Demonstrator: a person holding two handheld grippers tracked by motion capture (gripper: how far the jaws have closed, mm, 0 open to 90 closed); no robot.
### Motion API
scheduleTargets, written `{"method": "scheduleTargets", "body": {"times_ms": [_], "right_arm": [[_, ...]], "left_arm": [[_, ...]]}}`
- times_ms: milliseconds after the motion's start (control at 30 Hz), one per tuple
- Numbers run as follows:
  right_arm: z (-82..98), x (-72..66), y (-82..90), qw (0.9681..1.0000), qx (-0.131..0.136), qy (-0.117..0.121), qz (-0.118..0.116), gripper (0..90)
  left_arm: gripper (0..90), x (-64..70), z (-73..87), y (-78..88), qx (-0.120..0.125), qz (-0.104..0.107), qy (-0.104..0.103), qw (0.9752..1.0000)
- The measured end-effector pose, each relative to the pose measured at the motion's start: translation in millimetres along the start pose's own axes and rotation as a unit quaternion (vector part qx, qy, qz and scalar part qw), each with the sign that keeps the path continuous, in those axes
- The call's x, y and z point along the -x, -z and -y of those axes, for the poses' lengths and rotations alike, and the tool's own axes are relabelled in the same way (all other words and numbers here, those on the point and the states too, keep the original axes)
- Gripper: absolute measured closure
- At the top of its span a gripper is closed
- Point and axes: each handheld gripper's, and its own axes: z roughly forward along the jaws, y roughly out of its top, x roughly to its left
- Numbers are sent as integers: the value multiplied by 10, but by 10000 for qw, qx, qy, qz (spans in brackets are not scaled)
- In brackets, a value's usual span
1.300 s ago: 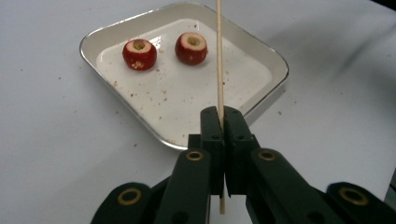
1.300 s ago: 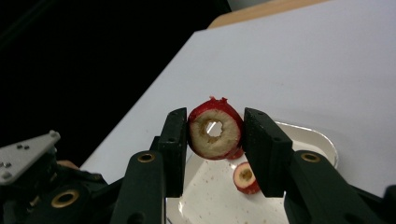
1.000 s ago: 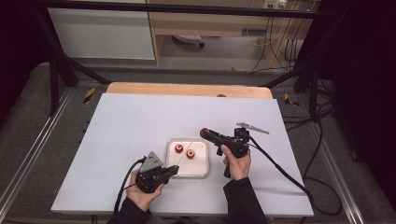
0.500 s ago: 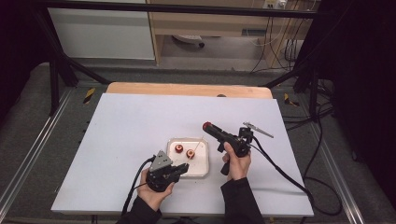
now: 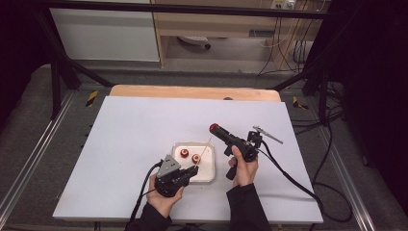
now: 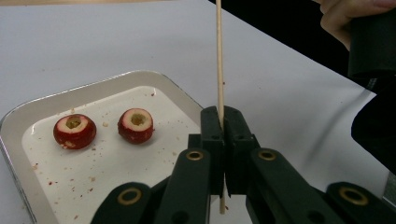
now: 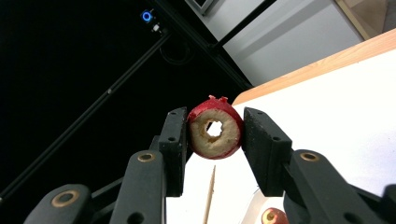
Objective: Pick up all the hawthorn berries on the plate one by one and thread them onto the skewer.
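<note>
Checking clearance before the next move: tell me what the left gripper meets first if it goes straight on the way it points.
Probably the right gripper with its cored fruit, up along the skewer; depth is uncertain.

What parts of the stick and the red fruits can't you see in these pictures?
- The wooden stick: in the left gripper view its top is cut off by the picture's upper edge, and the left gripper covers its middle.
- The fruit held by the right gripper: its sides are covered by the jaws.
- The two fruits on the tray: too small in the high view for their hollows to show clearly.
</note>
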Motion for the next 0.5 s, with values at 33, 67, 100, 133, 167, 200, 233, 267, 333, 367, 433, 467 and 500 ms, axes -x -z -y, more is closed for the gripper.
{"method": "scheduleTargets", "body": {"times_ms": [33, 67, 100, 133, 167, 200, 233, 267, 333, 367, 433, 467, 500], "right_arm": [[2, 0, -3, 10000, 11, -22, -16, 617], [6, 0, -5, 10000, 45, -50, -35, 617], [10, -4, -6, 10000, 65, -68, -31, 617], [12, -5, -6, 9999, 78, -97, -52, 617], [15, -4, -7, 9999, 90, -124, -80, 617], [17, -4, -9, 9998, 103, -129, -81, 617], [17, -3, -9, 9998, 115, -137, -91, 617], [18, -4, -10, 9997, 129, -157, -103, 617], [19, -9, -6, 9997, 142, -170, -115, 617], [20, -11, -4, 9997, 158, -176, -117, 617], [16, -13, -2, 9996, 158, -186, -142, 617], [14, -14, 0, 9996, 159, -194, -141, 617], [13, -16, 2, 9996, 157, -187, -137, 617]], "left_arm": [[879, 5, -3, -4, 5, -1, 2, 10000], [879, 11, -5, -7, 12, -3, -6, 10000], [878, 17, -5, -10, 34, -5, -6, 10000], [879, 19, -6, -12, 42, -12, -6, 10000], [879, 19, -9, -14, 50, -10, 16, 10000], [879, 18, -11, -16, 70, -6, 37, 10000], [879, 20, -13, -18, 83, -2, 42, 10000], [879, 25, -13, -19, 107, -3, 36, 9999], [879, 30, -13, -15, 121, -4, 30, 9999], [879, 31, -13, -13, 125, -2, 35, 9999], [879, 33, -13, -9, 122, 0, 19, 9999], [879, 32, -12, -9, 129, -2, 22, 9999], [879, 33, -11, -8, 140, -11, 9, 9999]]}}
